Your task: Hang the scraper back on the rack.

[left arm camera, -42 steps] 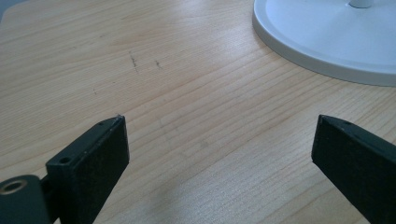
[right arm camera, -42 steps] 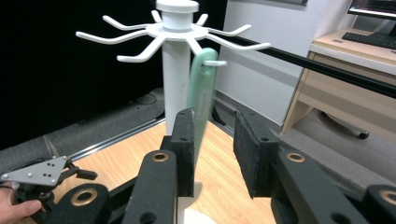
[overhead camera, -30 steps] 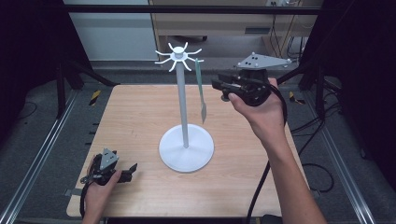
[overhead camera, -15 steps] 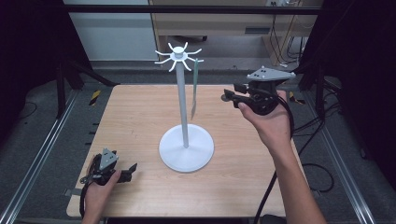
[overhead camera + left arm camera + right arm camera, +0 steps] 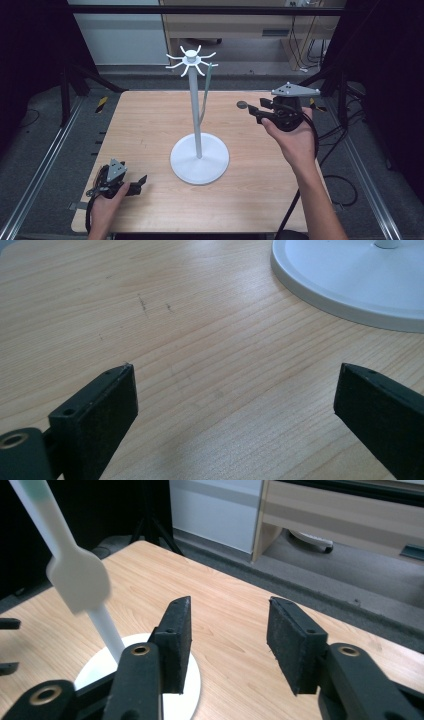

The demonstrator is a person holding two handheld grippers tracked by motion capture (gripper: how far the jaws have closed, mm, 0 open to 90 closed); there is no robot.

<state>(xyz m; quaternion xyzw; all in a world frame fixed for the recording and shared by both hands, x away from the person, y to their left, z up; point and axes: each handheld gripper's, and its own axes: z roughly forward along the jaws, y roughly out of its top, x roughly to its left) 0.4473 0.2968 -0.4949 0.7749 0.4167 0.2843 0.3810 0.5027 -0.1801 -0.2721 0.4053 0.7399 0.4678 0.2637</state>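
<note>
The right gripper (image 5: 256, 111) is held above the wooden worktop (image 5: 150, 130), aimed at the white spoked stand (image 5: 198, 120), its fingers just opening, empty; the pale long-handled spoon (image 5: 205, 95) hangs there; the left gripper (image 5: 140, 182) rests low, fingers wide.

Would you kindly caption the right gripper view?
Open right tongs, nothing between them, beside a pale utensil hanging before the white stand.

A lab: wooden table (image 5: 150, 130) inside black frame rails (image 5: 45, 165), loose cables (image 5: 345, 182) on the floor.
</note>
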